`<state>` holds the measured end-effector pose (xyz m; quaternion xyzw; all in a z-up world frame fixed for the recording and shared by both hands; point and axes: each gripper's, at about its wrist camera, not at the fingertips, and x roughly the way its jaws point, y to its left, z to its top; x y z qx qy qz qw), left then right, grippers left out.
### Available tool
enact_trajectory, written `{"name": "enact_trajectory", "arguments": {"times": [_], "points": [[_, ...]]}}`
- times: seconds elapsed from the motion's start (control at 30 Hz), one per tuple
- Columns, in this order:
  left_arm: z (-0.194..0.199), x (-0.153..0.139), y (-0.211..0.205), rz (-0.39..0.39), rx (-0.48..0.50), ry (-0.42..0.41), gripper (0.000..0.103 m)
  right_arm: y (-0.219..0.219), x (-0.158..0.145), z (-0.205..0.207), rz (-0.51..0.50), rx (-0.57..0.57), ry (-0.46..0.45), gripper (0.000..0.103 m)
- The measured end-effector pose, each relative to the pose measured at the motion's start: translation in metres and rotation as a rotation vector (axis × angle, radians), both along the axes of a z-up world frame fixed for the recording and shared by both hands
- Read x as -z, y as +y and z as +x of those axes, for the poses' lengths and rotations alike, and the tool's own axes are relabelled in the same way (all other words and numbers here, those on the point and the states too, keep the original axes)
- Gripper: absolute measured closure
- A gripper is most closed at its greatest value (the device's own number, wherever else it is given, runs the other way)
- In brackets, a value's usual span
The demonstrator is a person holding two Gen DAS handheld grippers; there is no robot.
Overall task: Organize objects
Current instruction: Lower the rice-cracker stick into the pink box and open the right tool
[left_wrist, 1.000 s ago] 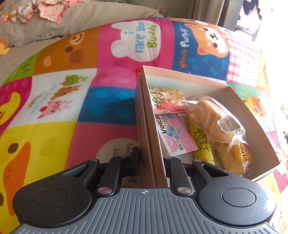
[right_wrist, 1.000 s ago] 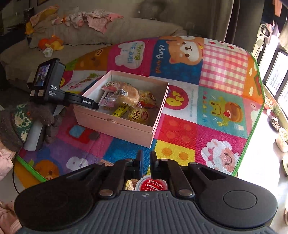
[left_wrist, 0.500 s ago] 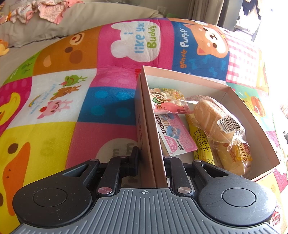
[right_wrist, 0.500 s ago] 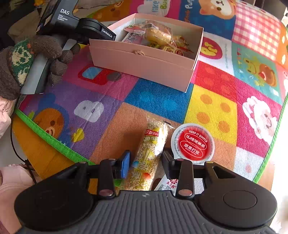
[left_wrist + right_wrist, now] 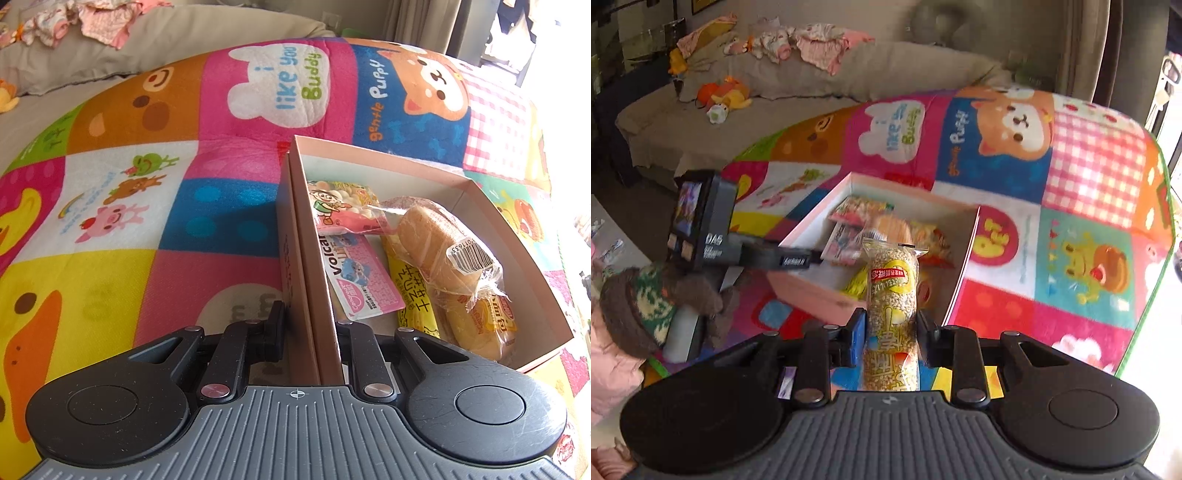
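A pink cardboard box lies open on the patchwork play mat. It holds several snacks: a wrapped bread roll, a pink Volcano packet and yellow packets. My left gripper is shut on the box's left wall. In the right wrist view the box sits ahead, with the left gripper's body at its left side. My right gripper is shut on a clear puffed-grain snack roll, held upright above the mat in front of the box.
The colourful play mat spreads around the box, with its green edge at the right. A grey sofa with clothes and plush toys stands behind. A gloved hand holds the left gripper.
My right gripper closed on the snack roll that lay on the mat and lifted it, swinging up to face the box. The left gripper and box stayed still.
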<state>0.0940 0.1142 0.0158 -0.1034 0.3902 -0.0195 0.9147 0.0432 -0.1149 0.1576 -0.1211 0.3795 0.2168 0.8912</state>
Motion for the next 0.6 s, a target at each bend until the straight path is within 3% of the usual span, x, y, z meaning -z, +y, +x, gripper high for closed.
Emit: {"name": "enact_trajectory", "arguments": {"times": [0.2, 0.3, 0.43, 0.6], "points": [[0.001, -0.001, 0.001, -0.010, 0.000, 0.002, 0.085, 0.023, 0.002, 0.084, -0.060, 0.095, -0.089, 0.074], [0.001, 0.000, 0.002, -0.014, 0.000, 0.001, 0.085, 0.024, 0.014, 0.109, -0.073, 0.150, -0.082, 0.067], [0.001, 0.000, 0.001, -0.012, -0.012, -0.003, 0.085, 0.011, 0.017, 0.097, -0.043, 0.159, -0.091, 0.045], [0.000, 0.000, -0.003, 0.006, -0.018, -0.008, 0.086, -0.028, 0.024, 0.052, -0.026, 0.201, -0.104, 0.035]]}}
